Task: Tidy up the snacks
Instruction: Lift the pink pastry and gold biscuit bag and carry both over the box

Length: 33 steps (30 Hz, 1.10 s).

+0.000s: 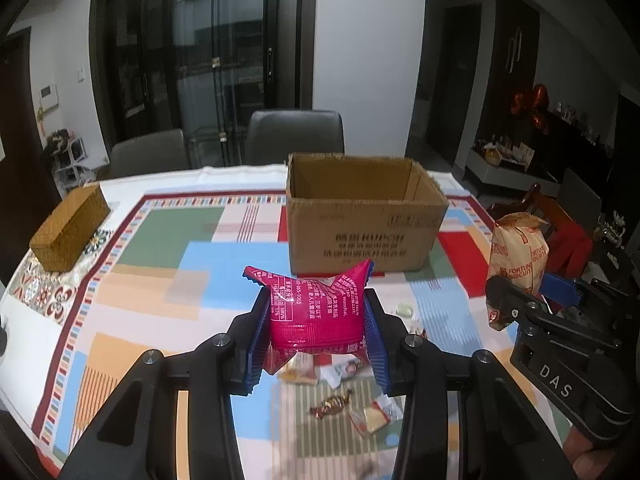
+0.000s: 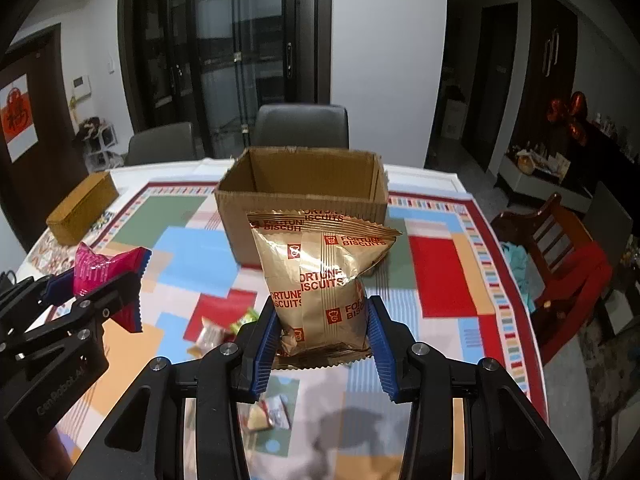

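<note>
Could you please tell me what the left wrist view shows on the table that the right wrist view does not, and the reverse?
Only the left wrist view shows the twist-wrapped candy lying below the left gripper. Only the right wrist view shows the red paper sign on the door at far left. Both show the open cardboard box, the woven box, the pink packet held in the left gripper, and the gold biscuit bag held in the right gripper.
</note>
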Each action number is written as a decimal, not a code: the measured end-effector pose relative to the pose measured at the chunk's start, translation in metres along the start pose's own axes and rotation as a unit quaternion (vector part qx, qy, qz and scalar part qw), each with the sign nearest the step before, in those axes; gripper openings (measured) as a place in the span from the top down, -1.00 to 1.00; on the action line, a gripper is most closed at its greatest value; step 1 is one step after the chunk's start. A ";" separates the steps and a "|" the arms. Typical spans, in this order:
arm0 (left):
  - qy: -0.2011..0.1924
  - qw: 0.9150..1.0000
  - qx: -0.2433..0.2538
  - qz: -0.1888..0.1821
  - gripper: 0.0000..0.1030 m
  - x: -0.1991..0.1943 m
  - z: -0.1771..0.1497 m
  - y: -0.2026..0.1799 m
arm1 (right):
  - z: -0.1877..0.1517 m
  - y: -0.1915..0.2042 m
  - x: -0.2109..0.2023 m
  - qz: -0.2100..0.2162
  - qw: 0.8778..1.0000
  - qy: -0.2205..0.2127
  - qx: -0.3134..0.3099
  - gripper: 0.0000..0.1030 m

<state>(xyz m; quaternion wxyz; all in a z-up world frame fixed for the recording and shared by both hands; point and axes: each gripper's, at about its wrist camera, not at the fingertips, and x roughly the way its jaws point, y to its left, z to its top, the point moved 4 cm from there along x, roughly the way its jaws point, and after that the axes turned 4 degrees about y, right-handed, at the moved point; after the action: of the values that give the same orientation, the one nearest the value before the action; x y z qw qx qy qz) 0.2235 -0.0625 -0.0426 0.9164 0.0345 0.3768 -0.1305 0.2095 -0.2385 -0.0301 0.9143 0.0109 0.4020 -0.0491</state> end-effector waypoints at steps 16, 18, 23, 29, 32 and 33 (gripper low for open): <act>-0.061 0.998 0.023 0.000 0.17 0.002 0.038 -0.006 | 0.031 -0.007 -0.008 -0.017 0.998 -0.068 -0.002 0.15; -0.068 0.997 0.023 -0.003 0.17 0.004 0.044 -0.007 | 0.037 -0.009 -0.009 -0.020 0.997 -0.076 -0.002 0.15; -0.079 0.996 0.027 -0.003 0.17 0.010 0.056 -0.008 | 0.052 -0.013 -0.008 -0.029 0.995 -0.094 -0.002 0.15; -0.085 0.996 0.027 -0.005 0.17 0.023 0.067 -0.007 | 0.068 -0.015 0.000 -0.031 0.994 -0.104 0.004 0.15; -0.091 0.995 0.027 -0.008 0.17 0.029 0.071 -0.006 | 0.072 -0.017 0.005 -0.028 0.994 -0.104 0.009 0.15; -0.092 0.995 0.026 -0.009 0.17 0.030 0.073 -0.006 | 0.074 -0.017 0.007 -0.028 0.994 -0.105 0.008 0.15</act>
<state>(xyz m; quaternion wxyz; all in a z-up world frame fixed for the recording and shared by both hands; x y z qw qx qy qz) 0.2921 -0.0865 -0.0112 0.9447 0.0431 0.2876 -0.1515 0.2669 -0.2608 0.0151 0.9495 0.0020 0.3037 -0.0788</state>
